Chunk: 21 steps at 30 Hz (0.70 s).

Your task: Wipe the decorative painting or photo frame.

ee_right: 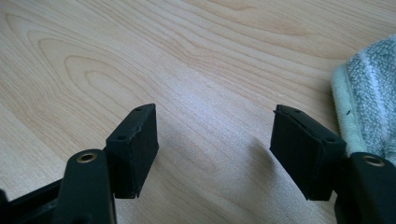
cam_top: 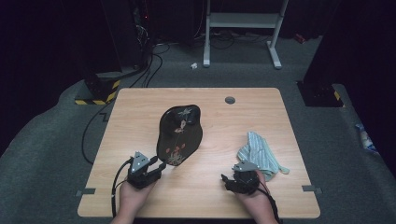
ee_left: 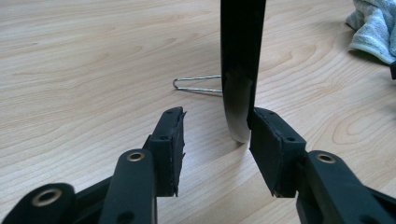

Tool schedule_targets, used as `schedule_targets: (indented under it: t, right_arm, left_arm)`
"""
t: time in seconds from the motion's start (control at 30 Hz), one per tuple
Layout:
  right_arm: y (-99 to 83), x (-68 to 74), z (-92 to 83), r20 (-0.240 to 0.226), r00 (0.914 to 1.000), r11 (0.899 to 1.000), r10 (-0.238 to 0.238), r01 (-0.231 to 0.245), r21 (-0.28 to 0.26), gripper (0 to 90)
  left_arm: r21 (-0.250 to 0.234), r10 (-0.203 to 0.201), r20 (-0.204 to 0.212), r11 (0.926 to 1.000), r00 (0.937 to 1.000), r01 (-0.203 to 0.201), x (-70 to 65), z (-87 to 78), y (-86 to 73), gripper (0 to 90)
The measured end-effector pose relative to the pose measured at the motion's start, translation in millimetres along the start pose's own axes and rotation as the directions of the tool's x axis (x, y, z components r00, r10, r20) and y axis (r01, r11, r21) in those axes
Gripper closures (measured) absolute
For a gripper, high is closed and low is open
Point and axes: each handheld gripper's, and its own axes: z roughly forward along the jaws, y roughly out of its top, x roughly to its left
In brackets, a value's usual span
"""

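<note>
At the near edge of the table, 2 hands hold 2 grippers. The left gripper has its fingers spread around the bottom edge of the plate: one finger touches the plate's face, the other stands apart from it, so nothing is pinched yet. The plate is a dark lacquered piece standing nearly on edge, propped on a wire stand whose loop shows behind it. Its long axis runs up and away from the fingers, tilted back toward the far side. The right gripper rests well apart to the right, fingers spread over bare wood and holding nothing, just beside the cloth. The left hand is the nearer to the plate; the coming squeeze probably turns on the free finger crossing the gap to the plate's edge.
</note>
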Motion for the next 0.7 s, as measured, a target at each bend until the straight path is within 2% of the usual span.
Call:
schedule_targets:
  t: [0.17,0.43,0.7]
  right_arm:
    - [-0.7,-0.7,-1.4,0.013,0.9999,1.0,0.001,-0.001,0.0,31.9]
    - [-4.8,-3.6,-5.9,0.026,0.9996,1.0,0.014,-0.014,-0.004,31.9]
    - [-11.1,-6.0,-13.0,0.051,0.9983,1.0,0.029,-0.028,-0.004,32.0]
  left_arm:
    - [0.003,-0.006,0.004,1.0,1.0,0.006,2.7,1.3,0.6,58.1]
    - [0.002,-0.011,-0.012,0.9999,0.9999,0.011,7.7,6.6,4.0,59.5]
    - [0.002,-0.034,-0.024,0.9994,0.9991,0.034,17.9,15.8,6.7,59.6]
